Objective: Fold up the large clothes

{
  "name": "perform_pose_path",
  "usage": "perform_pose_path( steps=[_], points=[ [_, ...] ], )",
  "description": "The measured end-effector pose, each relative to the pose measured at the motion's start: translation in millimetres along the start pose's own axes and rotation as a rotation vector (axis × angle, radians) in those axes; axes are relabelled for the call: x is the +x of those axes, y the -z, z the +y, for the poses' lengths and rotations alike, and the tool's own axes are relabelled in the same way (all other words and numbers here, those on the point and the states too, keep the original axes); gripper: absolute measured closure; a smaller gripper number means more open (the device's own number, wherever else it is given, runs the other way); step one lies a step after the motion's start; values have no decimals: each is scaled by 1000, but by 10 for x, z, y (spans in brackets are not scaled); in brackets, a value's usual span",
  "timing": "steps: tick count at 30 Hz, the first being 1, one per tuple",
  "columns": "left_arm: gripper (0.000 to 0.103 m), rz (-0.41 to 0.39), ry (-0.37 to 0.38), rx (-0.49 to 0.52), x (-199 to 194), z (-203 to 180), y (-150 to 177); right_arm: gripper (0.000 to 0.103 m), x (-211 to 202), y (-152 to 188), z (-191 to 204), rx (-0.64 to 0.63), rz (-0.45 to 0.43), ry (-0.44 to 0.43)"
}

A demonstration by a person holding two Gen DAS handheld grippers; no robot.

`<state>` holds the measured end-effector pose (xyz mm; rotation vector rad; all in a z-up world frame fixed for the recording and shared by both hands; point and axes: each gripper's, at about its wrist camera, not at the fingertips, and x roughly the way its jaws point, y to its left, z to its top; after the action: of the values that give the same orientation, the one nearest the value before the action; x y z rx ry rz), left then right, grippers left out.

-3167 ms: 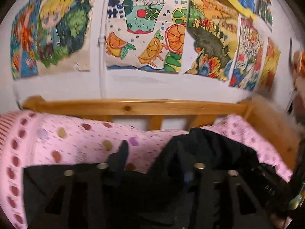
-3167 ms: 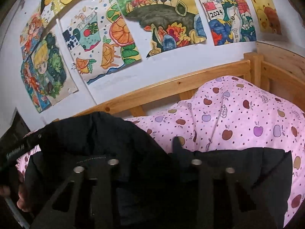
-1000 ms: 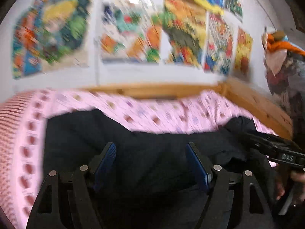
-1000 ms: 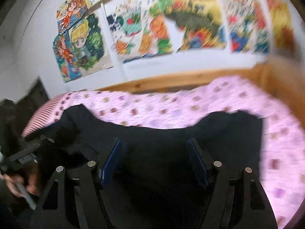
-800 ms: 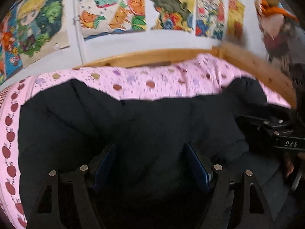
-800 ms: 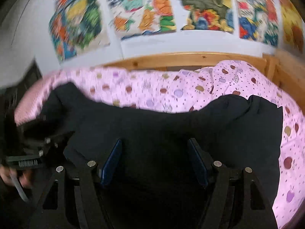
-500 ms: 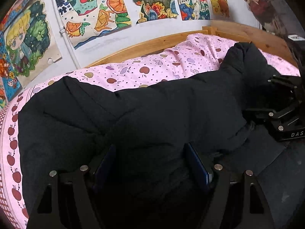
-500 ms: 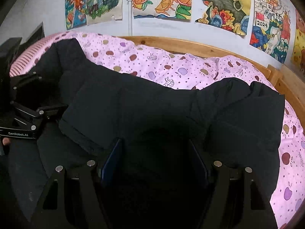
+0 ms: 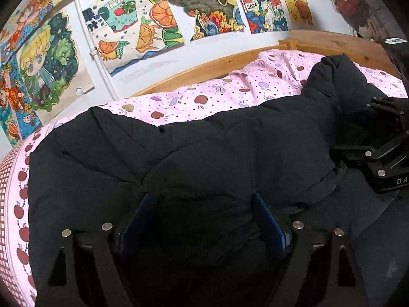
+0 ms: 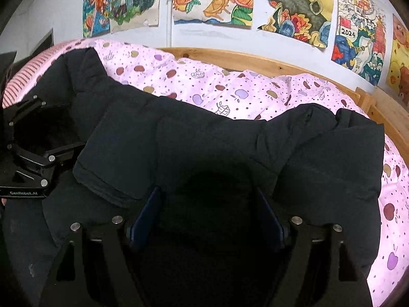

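I have the black padded jacket (image 9: 204,153) laid across the bed (image 9: 230,87), on the pink apple-print cover, its long axis running left to right in front of me, parallel to the wooden rail at the wall. Both grippers sit low at the near edge of it, pointing down and forward over the fabric.

My left gripper (image 9: 202,217) has just been opening its jaws; they stand wide, with a hump of jacket between the blue pads, and I judge that the pads no longer press on it. My right gripper (image 10: 207,212) has just been opening as well: the jaws stand wide over dark cloth, nothing pinched as far as I can tell. In the left view the right gripper shows at the right edge, resting on the jacket near the bunched end; in the right view the left one shows at the far left.

The fold edge lies just ahead of both jaws, and the body of the jacket stretches away from me toward the wall. The sleeve cuff (image 10: 102,179) lies nearer my left hand; the squared end (image 10: 352,153) is nearer my right. Any next fold, I judge, goes across that long axis.
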<state>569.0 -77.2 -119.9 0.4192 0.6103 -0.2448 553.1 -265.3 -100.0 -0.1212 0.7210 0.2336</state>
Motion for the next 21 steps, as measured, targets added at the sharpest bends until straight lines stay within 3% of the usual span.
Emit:
perform_pose_path(
  steps=[4,7,11,21],
  points=[
    [15,19,31,-55,-94,105,-40,16,-90,3,-101,67,-3,-21],
    [13,49,58,-124,-168,205,-56,16,-189,11,-166,127,-15,-29],
    [12,54,70,-202,-345,320,-69,16,-461,-44,-209,180,-97,-3],
    [0,-71,69,-326,-1000,506,-151,14,-953,-104,-127,167,-116,12]
  ],
)
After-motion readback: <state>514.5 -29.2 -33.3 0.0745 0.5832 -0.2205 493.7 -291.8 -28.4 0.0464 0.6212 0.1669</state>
